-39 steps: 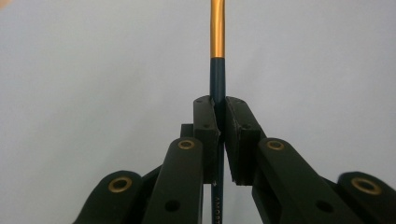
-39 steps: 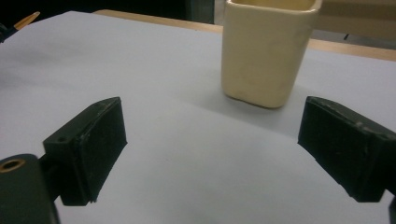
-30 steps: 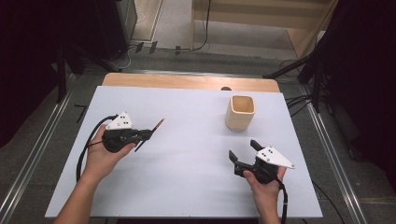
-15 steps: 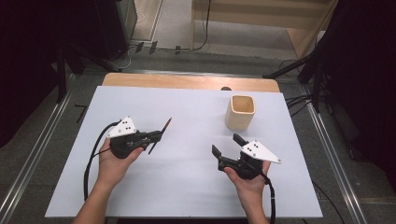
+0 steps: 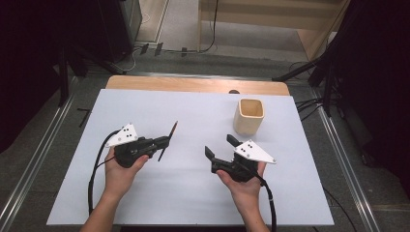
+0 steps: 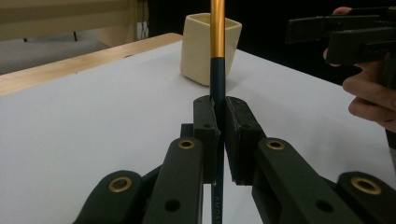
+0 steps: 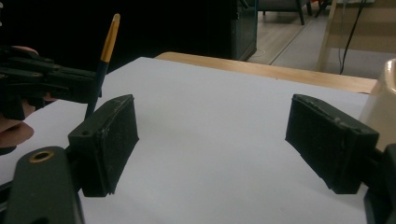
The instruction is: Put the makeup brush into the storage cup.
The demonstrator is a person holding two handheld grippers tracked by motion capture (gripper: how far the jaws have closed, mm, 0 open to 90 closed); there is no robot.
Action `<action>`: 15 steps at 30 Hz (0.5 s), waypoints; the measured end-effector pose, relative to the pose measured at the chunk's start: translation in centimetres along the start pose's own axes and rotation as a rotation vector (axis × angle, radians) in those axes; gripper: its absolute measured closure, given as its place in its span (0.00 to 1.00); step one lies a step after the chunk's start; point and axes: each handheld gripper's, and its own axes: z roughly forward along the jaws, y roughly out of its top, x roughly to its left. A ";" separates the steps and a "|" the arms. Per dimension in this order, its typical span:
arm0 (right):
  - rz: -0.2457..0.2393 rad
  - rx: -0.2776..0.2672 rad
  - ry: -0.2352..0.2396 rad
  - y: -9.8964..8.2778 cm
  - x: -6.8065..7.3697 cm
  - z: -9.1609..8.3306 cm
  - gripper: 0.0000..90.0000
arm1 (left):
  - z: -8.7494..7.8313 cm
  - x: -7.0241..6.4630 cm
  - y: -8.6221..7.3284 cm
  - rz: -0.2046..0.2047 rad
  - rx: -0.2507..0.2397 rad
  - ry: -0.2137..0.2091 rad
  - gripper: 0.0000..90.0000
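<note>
The left tool [image 5: 162, 142], at the left centre of the high view, has its jaws pinched tight on a thin brush [image 5: 168, 140]. The brush's dark shaft is clamped between the pads and its orange-gold stretch slants up toward the top of the frame. In the left gripper view the brush [image 6: 217, 79] runs off the top edge, so its tip is cut off there, and small lettering low on the shaft is too blurred to read. The right tool [image 5: 218, 149], lower centre-right, has just been closing a little, but its jaws stand wide apart with nothing between them. A cream cup [image 5: 249, 116] sits on the white table [image 5: 193, 198] at upper right, partly cut off in the right gripper view.
</note>
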 end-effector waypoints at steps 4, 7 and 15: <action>0.024 -0.006 0.028 0.4 0.7 0.5 0.21 | -0.1 -0.1 -0.2 -0.006 -0.018 0.001 0.94; 0.043 -0.018 0.035 0.9 1.2 0.8 0.24 | 0.0 -0.3 -0.3 -0.006 -0.036 0.000 0.94; 0.088 -0.026 0.062 2.3 2.9 2.2 0.34 | 0.1 -0.6 -0.4 -0.009 -0.059 -0.007 0.94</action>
